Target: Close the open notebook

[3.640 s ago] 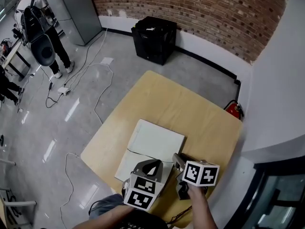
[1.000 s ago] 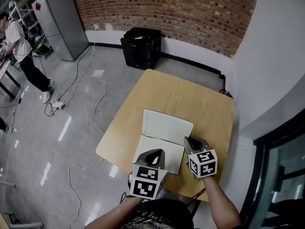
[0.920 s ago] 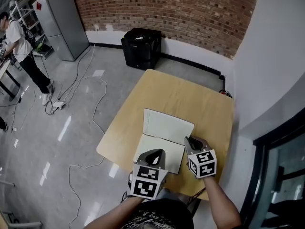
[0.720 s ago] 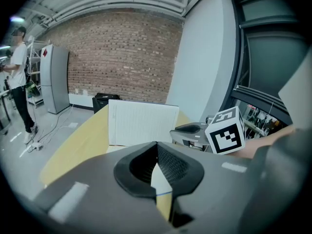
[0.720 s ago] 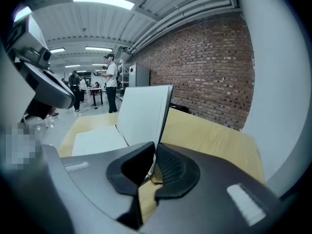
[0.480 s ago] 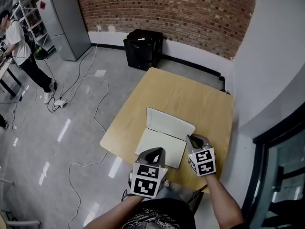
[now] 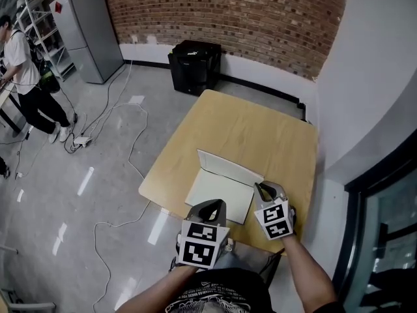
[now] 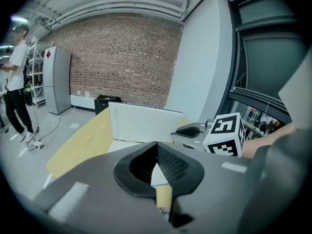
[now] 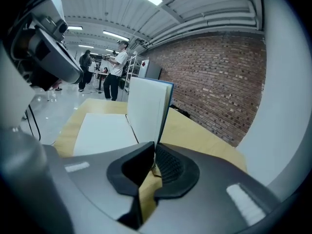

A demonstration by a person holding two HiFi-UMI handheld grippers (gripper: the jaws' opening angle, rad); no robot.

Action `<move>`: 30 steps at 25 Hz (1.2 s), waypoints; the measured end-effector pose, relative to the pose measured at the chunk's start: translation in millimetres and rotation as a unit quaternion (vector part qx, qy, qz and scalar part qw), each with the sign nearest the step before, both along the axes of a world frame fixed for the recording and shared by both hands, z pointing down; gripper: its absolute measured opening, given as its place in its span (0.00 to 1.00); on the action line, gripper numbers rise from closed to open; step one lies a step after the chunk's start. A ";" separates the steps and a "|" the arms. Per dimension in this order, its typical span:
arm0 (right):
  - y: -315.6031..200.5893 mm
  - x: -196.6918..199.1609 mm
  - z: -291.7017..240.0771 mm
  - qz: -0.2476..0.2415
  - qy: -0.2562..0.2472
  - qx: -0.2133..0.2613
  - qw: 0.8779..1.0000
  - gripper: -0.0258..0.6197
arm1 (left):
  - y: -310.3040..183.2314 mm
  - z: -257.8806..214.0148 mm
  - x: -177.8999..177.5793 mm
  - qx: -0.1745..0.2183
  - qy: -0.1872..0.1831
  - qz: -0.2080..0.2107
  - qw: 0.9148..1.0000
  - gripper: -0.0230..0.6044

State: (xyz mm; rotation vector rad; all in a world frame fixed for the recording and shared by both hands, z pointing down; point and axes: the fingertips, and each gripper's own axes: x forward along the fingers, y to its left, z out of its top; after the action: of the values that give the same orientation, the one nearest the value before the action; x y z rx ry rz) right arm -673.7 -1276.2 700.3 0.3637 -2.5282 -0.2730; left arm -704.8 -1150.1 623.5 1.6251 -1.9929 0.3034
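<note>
A white notebook [image 7: 218,191] lies on the light wooden table [image 7: 241,119]. Its near half is flat. Its far half [image 7: 228,167] with the blue cover stands up almost vertical. My right gripper [image 7: 262,189] is at the notebook's right edge. In the right gripper view the raised leaf [image 9: 146,111] runs down between the jaws of this gripper [image 9: 155,152], which are closing on its bottom corner. My left gripper [image 7: 210,206] hovers over the notebook's near edge, shut, with nothing between its tips [image 8: 156,145]. The left gripper view shows the upright leaf [image 8: 144,123] ahead and the right gripper [image 8: 190,130] beside it.
A black box [image 7: 194,67] stands by the brick wall beyond the table. A grey cabinet [image 7: 88,31] is at far left, with cables [image 7: 124,109] across the floor and a person [image 7: 26,90] standing there. A white wall [image 7: 365,96] runs along the table's right side.
The notebook's far half has risen from lying open to standing nearly upright. Both grippers have drawn back toward the table's near edge.
</note>
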 end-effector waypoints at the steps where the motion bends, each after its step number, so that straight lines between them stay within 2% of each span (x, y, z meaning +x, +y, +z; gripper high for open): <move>1: 8.3 4.9 2.7 -0.002 0.001 0.005 1.000 0.08 | 8.1 2.4 4.9 0.001 0.000 0.000 1.000 0.04; 11: 65.3 36.6 10.6 -0.022 0.033 0.065 0.997 0.07 | 64.2 8.9 34.8 0.006 0.001 -0.002 1.000 0.04; 14: 77.3 51.2 15.9 -0.033 0.042 0.087 0.995 0.07 | 75.1 14.0 49.2 0.006 0.002 -0.003 1.000 0.04; 22: 139.1 63.6 8.4 -0.058 0.075 0.138 0.986 0.07 | 135.0 -1.5 60.0 0.009 0.003 -0.004 1.000 0.04; 27: 178.9 103.2 50.7 -0.077 0.091 0.171 0.978 0.07 | 177.2 36.3 100.7 0.010 0.001 -0.004 1.000 0.04; 30: 178.3 116.0 39.8 -0.085 0.101 0.183 0.974 0.07 | 177.0 23.0 114.4 0.010 0.001 -0.004 1.000 0.04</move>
State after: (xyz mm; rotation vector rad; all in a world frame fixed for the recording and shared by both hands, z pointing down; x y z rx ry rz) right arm -557.7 -1097.9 740.1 0.2431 -2.3051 -0.8087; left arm -590.3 -973.2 646.5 1.6296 -2.0066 0.2807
